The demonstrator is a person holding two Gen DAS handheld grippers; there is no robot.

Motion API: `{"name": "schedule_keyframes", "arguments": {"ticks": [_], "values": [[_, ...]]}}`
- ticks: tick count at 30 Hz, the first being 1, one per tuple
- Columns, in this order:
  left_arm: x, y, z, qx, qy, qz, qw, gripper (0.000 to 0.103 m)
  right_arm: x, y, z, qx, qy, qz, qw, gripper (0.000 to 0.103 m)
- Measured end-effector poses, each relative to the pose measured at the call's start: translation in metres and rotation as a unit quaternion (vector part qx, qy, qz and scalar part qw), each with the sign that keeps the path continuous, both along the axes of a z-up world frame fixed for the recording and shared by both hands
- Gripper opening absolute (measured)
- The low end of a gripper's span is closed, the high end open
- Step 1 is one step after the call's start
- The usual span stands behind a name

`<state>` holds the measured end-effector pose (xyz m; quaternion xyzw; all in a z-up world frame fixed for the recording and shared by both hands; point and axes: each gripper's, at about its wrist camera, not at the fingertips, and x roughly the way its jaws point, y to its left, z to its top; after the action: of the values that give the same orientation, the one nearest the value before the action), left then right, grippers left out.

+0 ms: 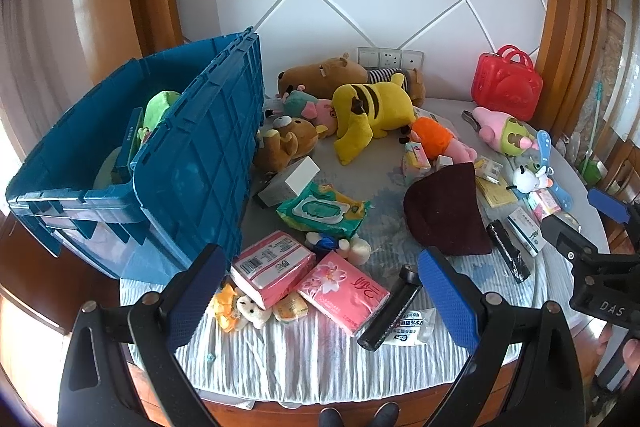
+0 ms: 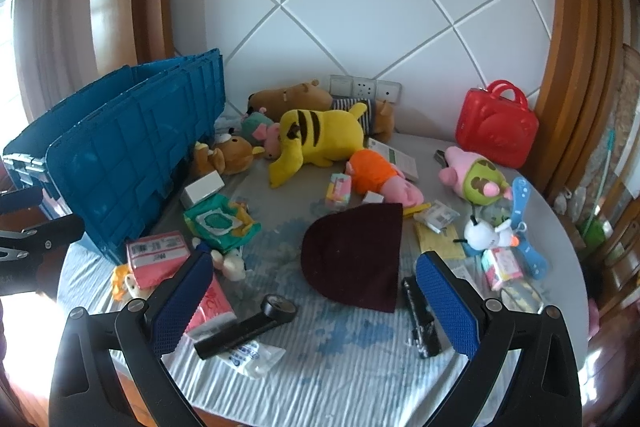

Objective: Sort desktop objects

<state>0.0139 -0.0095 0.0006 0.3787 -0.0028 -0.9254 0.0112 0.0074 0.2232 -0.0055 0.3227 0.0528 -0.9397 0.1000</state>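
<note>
Clutter covers the round table (image 1: 560,267) — plush toys, tissue packs, small boxes — all lying loose on a pale striped cloth. The left tool (image 1: 324,291) hangs above the near edge with its blue pads wide apart and nothing between them; below it lie 2 pink tissue packs (image 1: 276,267), touching each other, and a black cylinder (image 1: 390,311) just beside them. The right tool (image 2: 316,301) is likewise spread and empty, over a dark maroon hat (image 2: 356,255) near the table's middle. A blue crate (image 1: 160,163) stands at the left edge, a green plush (image 1: 158,109) inside it. Farther back a yellow plush (image 1: 372,109) lies among brown ones, and a red case (image 1: 506,85) stands upright by the wall.
</note>
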Motion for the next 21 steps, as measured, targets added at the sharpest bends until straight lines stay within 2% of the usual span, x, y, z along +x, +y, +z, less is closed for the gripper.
{"name": "schedule_keyframes", "arguments": {"ticks": [21], "values": [[-0.0023,-0.0017,0.0,0.001,-0.001,0.003,1.0,0.099,-0.0056,-0.0036,-0.0004,-0.003,-0.004,0.003,1.0,0.103]]}}
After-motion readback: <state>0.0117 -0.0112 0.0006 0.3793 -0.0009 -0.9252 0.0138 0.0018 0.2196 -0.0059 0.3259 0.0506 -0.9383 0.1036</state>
